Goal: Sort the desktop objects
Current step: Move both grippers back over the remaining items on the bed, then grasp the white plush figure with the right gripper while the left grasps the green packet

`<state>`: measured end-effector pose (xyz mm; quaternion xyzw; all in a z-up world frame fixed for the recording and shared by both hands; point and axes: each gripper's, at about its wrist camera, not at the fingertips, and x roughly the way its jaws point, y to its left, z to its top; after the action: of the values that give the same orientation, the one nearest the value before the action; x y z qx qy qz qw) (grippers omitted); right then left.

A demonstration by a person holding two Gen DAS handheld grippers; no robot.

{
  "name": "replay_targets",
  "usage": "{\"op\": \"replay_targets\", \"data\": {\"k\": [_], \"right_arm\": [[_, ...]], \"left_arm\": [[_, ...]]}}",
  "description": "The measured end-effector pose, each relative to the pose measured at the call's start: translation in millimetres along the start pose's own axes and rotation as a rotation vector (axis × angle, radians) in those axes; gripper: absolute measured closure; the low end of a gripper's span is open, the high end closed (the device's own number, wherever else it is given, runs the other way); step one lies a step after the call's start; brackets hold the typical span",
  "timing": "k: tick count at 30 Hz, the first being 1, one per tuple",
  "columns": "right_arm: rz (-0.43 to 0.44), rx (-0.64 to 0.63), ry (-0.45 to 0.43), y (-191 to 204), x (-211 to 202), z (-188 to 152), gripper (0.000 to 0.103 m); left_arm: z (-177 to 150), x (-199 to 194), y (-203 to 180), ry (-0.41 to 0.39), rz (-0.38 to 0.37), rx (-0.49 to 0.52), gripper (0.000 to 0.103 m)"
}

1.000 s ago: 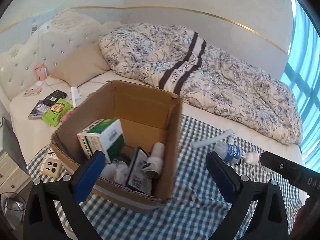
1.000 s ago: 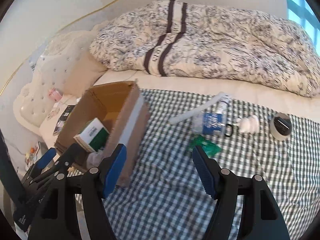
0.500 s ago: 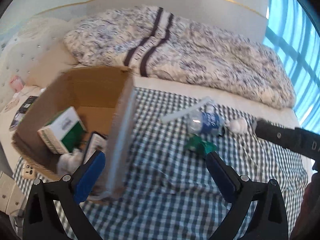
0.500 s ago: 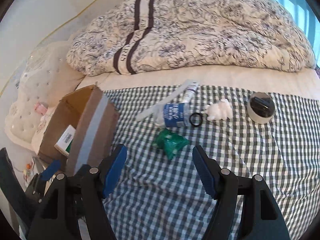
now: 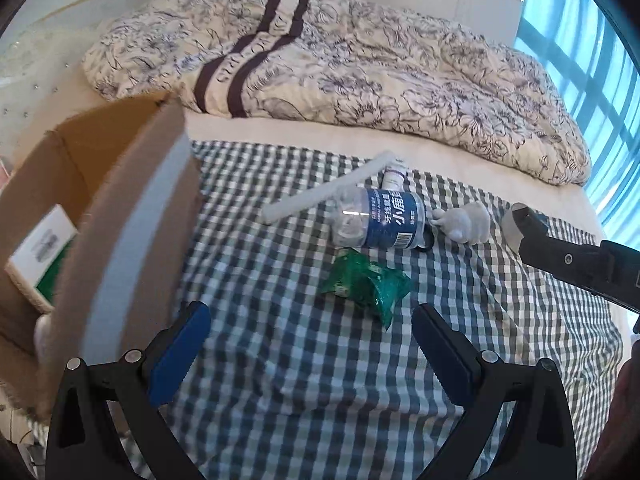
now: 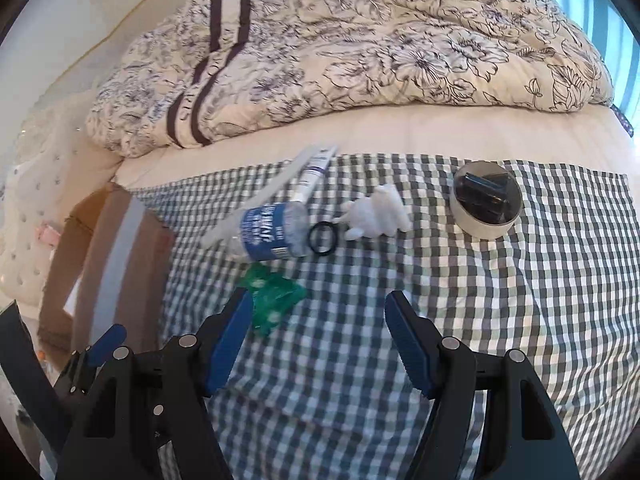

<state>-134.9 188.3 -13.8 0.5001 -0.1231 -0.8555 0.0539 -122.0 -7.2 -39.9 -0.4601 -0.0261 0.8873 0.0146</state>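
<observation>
Gingham cloth [image 5: 304, 392] in green and white is covering the bed in the left wrist view, and the left gripper [image 5: 310, 340] is hovering over it with its blue-padded fingers [image 5: 180, 348] spread wide and holding nothing. A green packet [image 5: 366, 284] is lying just ahead of the gap. Beyond it a plastic bottle [image 5: 380, 220] is lying on its side, touching a white strip [image 5: 328, 194], with a white figurine [image 5: 464, 220] just beside it. A cardboard box [image 5: 120, 216] is standing at the left.

From the right wrist view, the right gripper [image 6: 318, 328] is likewise gaping wide and empty, its left finger overlapping the green packet [image 6: 276, 296]. A black ring [image 6: 322, 239] is lying between the bottle [image 6: 272, 232] and the figurine [image 6: 378, 212]. A round container [image 6: 486, 204] is sitting well apart to the right.
</observation>
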Motion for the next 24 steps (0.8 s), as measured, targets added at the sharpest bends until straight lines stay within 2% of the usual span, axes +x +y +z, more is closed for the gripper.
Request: {"op": "replay_targets", "data": {"k": [10, 14, 24], "right_arm": [[-0.043, 0.033, 0.065, -16.1, 53.0, 15.0, 0.035], [-0.064, 0.026, 0.068, -16.3, 69.6, 24.7, 0.035], [-0.132, 0.001, 0.080, -17.5, 108.6, 50.4, 0.035]], "left_arm": [[0.0, 63.4, -9.9, 0.090, -0.030, 0.014, 0.000], [3.0, 78.5, -11.9, 0.083, -0.036, 0.030, 0.000], [10.6, 117.7, -25.8, 0.089, -0.118, 0.053, 0.000]]}}
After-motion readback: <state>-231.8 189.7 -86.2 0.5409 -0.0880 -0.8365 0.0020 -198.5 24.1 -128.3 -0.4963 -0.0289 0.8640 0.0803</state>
